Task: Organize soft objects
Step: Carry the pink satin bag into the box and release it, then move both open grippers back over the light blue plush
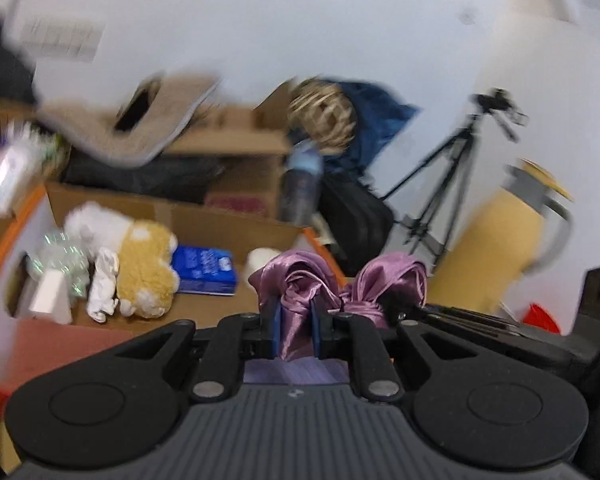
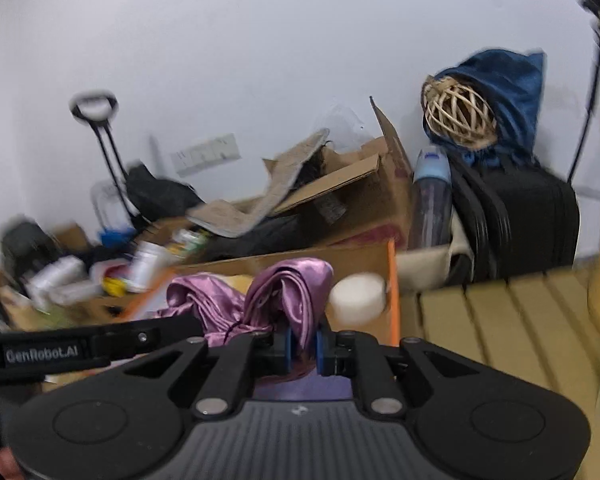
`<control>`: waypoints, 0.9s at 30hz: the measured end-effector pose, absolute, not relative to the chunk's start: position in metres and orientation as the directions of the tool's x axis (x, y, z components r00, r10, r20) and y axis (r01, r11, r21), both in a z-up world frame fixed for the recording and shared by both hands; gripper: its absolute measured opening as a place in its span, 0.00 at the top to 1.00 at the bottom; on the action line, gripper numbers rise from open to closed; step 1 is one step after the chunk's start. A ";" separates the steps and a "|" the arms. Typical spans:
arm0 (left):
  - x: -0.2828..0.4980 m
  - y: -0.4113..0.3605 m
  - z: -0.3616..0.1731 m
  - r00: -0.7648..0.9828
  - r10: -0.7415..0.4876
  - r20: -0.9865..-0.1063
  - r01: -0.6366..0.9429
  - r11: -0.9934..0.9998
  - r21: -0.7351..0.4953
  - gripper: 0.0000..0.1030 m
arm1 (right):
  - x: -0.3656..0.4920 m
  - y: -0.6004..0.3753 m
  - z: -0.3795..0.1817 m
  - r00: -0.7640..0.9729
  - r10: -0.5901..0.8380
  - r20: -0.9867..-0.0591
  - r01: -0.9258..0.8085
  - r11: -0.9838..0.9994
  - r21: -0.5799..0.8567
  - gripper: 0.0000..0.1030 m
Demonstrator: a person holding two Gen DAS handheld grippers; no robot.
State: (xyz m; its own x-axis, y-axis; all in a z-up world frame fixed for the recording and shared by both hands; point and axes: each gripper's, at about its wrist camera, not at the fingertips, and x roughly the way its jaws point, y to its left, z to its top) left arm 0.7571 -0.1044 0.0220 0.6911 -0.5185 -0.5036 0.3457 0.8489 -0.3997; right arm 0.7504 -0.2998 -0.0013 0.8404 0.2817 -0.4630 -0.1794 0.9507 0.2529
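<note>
Both grippers are clamped on one piece of shiny purple satin cloth (image 1: 296, 280): the left gripper (image 1: 296, 332) has its blue pads nearly together with a bunched fold pinched between them, and the right gripper (image 2: 305, 346) grips another fold of the same cloth (image 2: 288, 284) the same way, jaws narrowed onto the fabric. In the left wrist view the right gripper (image 1: 396, 304) shows just beside it, its black fingers reaching in from the right with a second purple bunch gathered at their tips; in the right wrist view the left gripper (image 2: 188, 326) lies alongside at the left, its black body printed with a maker's name. Held up off any surface, the cloth hangs between the two tools, in front of an open cardboard box (image 1: 228, 220) with an orange edge. Inside that box, seen from the left wrist, lie a white and yellow plush toy (image 1: 140, 264), a blue packet (image 1: 206, 270) and some crinkled clear plastic (image 1: 60, 256). A white cylinder (image 2: 358, 294) sits near the box's orange corner. Behind stand a larger cardboard box (image 2: 348, 196) with a tan mat (image 2: 268, 196) draped over it, a bottle with a blue cap (image 2: 432, 204), a wicker ball (image 2: 458, 116) wrapped in blue fabric (image 2: 508, 92) on a black bag (image 2: 520, 224), and a tripod (image 1: 448, 184) by the white wall (image 2: 260, 60). Much of both views is motion-blurred.
</note>
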 end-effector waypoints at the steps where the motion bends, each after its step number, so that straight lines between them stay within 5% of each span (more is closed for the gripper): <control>1: 0.774 -0.105 0.015 0.681 -0.507 -0.529 0.312 0.854 -0.417 0.86 | 0.772 -0.297 -0.002 0.830 0.264 -0.491 -0.168 0.958 0.232 0.87; 5: 0.817 -0.109 -0.014 0.634 -0.461 -0.621 0.206 0.875 -0.439 0.82 | 0.820 -0.290 -0.014 0.803 0.186 -0.566 -0.125 0.982 0.144 0.68; 8: 0.818 -0.107 -0.023 0.609 -0.461 -0.646 0.214 0.879 -0.425 0.58 | 0.814 -0.294 -0.009 0.828 0.153 -0.540 -0.105 0.987 0.120 0.44; 13: 0.769 -0.086 0.005 0.655 -0.520 -0.548 0.316 0.848 -0.426 0.38 | 0.760 -0.313 0.016 0.882 0.167 -0.441 -0.115 0.983 0.143 0.43; 18: 0.657 -0.060 0.035 0.791 -0.434 -0.432 0.360 0.900 -0.246 0.21 | 0.664 -0.313 0.018 0.882 0.277 -0.380 -0.206 0.954 0.218 0.34; 27: 0.498 -0.013 0.022 0.872 -0.293 -0.392 0.219 0.950 -0.221 0.16 | 0.509 -0.270 -0.036 0.894 0.320 -0.315 -0.276 0.945 0.177 0.30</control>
State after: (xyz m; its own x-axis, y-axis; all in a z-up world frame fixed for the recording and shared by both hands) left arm 0.4984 -0.0133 0.0222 0.8720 -0.2925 -0.3924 0.2192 0.9503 -0.2213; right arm 0.5091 -0.2700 -0.0355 0.8936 0.3200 -0.3146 -0.2759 0.9447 0.1772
